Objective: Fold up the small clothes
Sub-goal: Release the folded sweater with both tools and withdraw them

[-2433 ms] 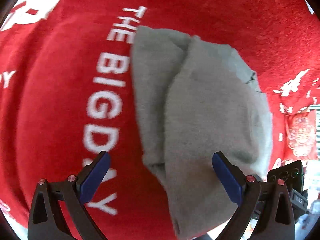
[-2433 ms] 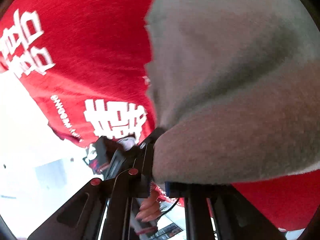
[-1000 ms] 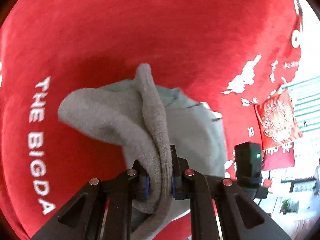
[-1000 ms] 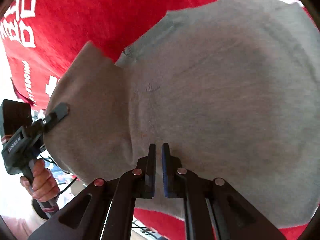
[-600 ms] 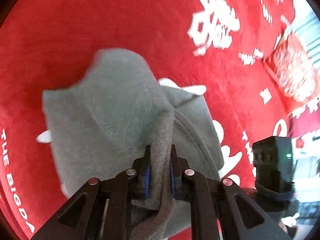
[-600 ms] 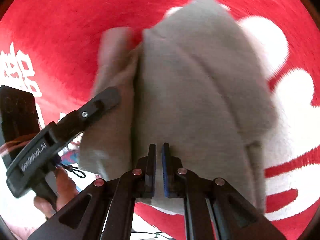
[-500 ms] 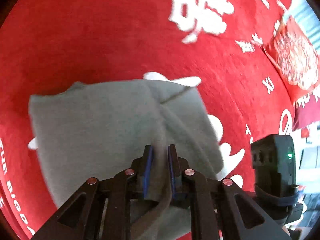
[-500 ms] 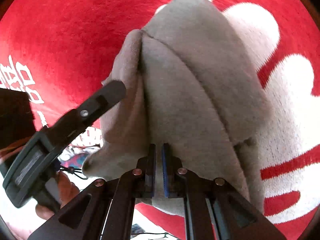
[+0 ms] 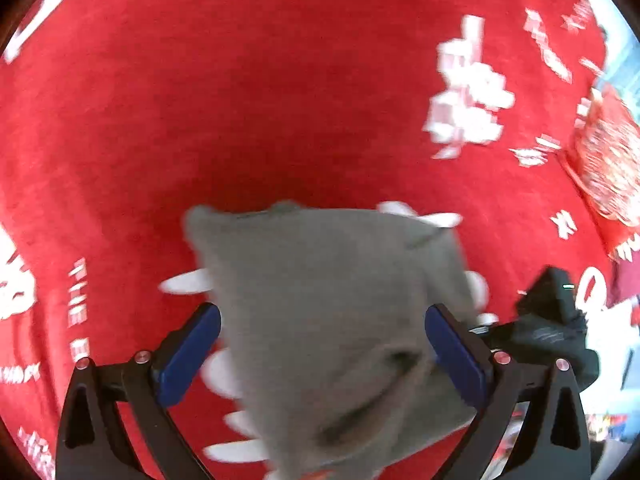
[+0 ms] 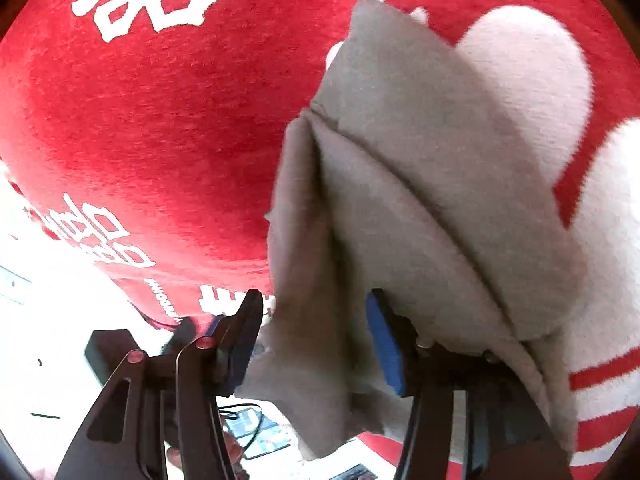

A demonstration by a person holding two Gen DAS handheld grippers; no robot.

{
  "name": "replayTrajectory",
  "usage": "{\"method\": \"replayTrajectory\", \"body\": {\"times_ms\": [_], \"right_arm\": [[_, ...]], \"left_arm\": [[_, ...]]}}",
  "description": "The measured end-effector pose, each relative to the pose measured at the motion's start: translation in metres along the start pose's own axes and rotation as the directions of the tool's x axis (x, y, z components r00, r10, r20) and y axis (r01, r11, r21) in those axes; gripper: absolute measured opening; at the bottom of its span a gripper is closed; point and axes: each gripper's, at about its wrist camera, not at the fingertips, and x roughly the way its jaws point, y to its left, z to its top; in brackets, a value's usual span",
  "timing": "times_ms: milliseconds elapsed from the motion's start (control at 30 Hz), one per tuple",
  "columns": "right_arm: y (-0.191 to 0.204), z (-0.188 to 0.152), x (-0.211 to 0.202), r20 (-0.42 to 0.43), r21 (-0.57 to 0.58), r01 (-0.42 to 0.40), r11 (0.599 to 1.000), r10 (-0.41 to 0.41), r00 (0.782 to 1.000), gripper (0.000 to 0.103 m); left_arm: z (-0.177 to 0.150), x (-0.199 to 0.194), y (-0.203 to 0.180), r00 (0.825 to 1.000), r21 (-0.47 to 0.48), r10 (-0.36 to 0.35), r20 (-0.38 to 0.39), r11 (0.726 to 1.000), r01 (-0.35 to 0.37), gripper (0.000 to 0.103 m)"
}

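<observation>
Now one grey fleece garment (image 9: 328, 320) lies folded on one red plush cloth (image 9: 280, 100), which serves as the landmark. The garment is soft and matte, roughly rectangular with rounded corners, with a stitched hem band (image 10: 420, 184) running across its layers in the right wrist view. It rests on the cloth's white printed pattern, partly covering white petal-like shapes (image 9: 188, 282).

Writing on the cloth is white: blurred capitals reading "THE" (image 9: 78, 276) left of the garment, and large Chinese characters (image 10: 152, 0) beyond it that I cannot read with certainty.

Two grippers show, each black with blue pads. The left gripper (image 9: 320, 354) has just been opening and stands spread wide, its pads (image 9: 188, 354) either side of the garment and clear of it. The right gripper (image 10: 316, 340) has also just been opening; a fold of the garment's near edge hangs between its fingers, loose, with the pads not pressing it.
</observation>
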Motion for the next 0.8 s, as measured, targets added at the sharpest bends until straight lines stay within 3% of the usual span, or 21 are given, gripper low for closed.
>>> {"method": "replayTrajectory", "body": {"times_ms": [167,300,333,367,400,500,633,733,800], "right_arm": [[0.026,0.002,0.023,-0.084,-0.064,0.069,0.996,-0.074,0.994,0.066],[0.055,0.011,0.061,-0.145,-0.155,0.173,0.973,-0.196,0.970,0.066],[0.061,0.013,0.067,-0.151,-0.193,0.212,0.958,-0.242,0.958,0.064],[0.068,0.013,0.074,-0.148,-0.235,0.256,0.938,-0.294,0.944,0.048],[0.073,0.013,0.078,-0.142,-0.268,0.285,0.920,-0.330,0.933,0.015],[0.108,0.005,0.075,-0.097,-0.401,0.266,0.876,-0.330,0.939,0.016],[0.145,-0.004,0.037,-0.018,-0.508,0.203,0.837,-0.246,0.969,0.016],[0.131,0.002,0.006,0.046,-0.501,0.260,0.826,-0.274,0.961,0.016],[0.106,0.014,-0.001,0.073,-0.453,0.343,0.823,-0.349,0.934,0.016]], "left_arm": [[-0.013,0.018,0.061,0.996,-0.142,0.049,-0.073,0.988,-0.059,0.102],[-0.032,0.044,0.096,0.989,-0.209,0.058,-0.137,0.974,-0.086,0.102],[-0.038,0.048,0.101,0.987,-0.216,0.069,-0.143,0.971,-0.099,0.102],[-0.044,0.050,0.105,0.987,-0.222,0.075,-0.146,0.969,-0.106,0.102],[-0.047,0.052,0.106,0.986,-0.225,0.076,-0.146,0.968,-0.107,0.102],[-0.057,0.055,0.108,0.985,-0.229,0.097,-0.141,0.965,-0.127,0.102],[-0.060,0.046,0.101,0.989,-0.230,0.084,-0.123,0.967,-0.111,0.102],[-0.056,0.037,0.083,0.993,-0.177,0.072,-0.091,0.980,-0.087,0.102],[-0.055,0.041,0.064,0.994,-0.123,0.070,-0.084,0.989,-0.080,0.102]]}}
